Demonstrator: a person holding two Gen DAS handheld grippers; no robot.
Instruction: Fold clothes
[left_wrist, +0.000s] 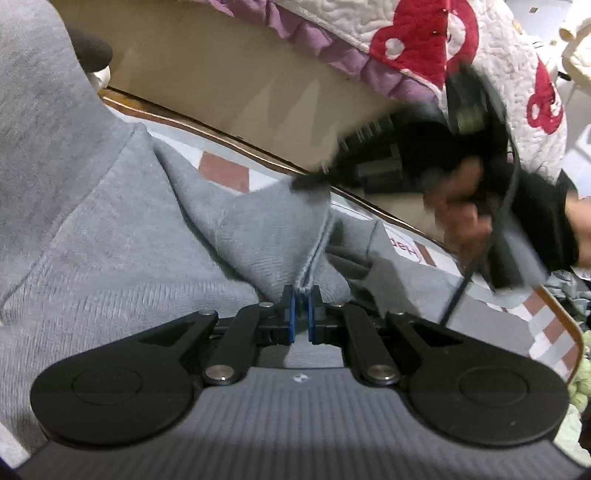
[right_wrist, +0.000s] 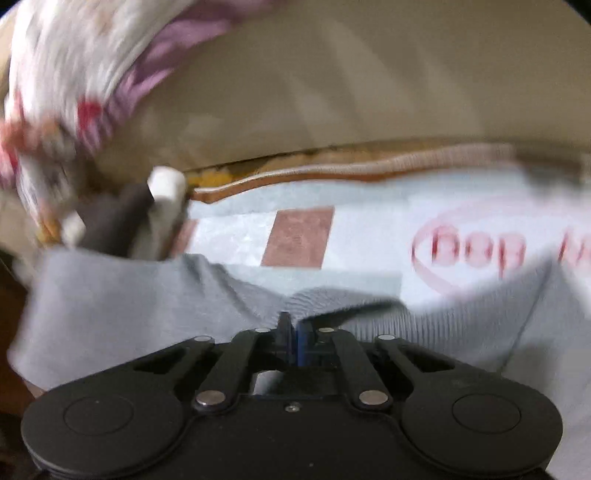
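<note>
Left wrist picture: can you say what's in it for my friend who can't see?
The left gripper is shut on a ribbed edge of a grey sweater lying on a checked mat. To the right, a hand holds the blurred right gripper at another raised fold.

A quilted white blanket (left_wrist: 491, 55) with red hearts overhangs a checked mat (right_wrist: 299, 236).

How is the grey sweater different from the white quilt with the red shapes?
The grey sweater is one plain colour; the white quilt has red shapes and a purple frill.
The sweater lies low on the patterned mat; the quilt hangs higher up behind it.
The left gripper pinches a fold of the sweater in its jaws; nothing visibly grips the quilt.
Both are soft cloth.
</note>
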